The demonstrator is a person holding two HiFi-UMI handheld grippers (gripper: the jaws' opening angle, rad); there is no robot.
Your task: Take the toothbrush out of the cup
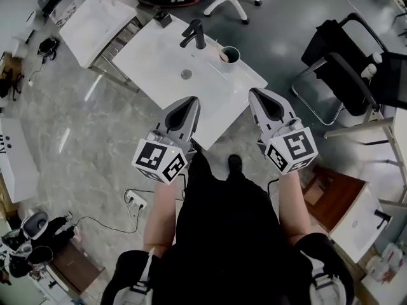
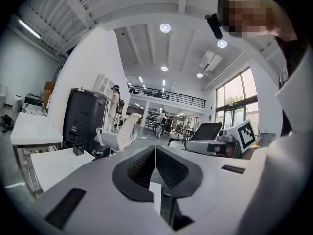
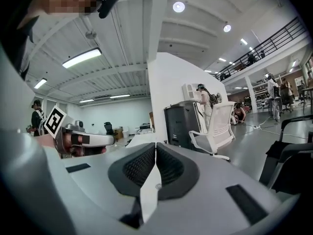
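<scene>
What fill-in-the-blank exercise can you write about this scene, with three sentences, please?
1. In the head view, the cup stands to the ____ of the faucet.
2. The jaws of the left gripper and of the right gripper are ____, with nothing between them.
3. In the head view, the round drain lies between the faucet and the ____ gripper.

Missing words: right; shut; left
</scene>
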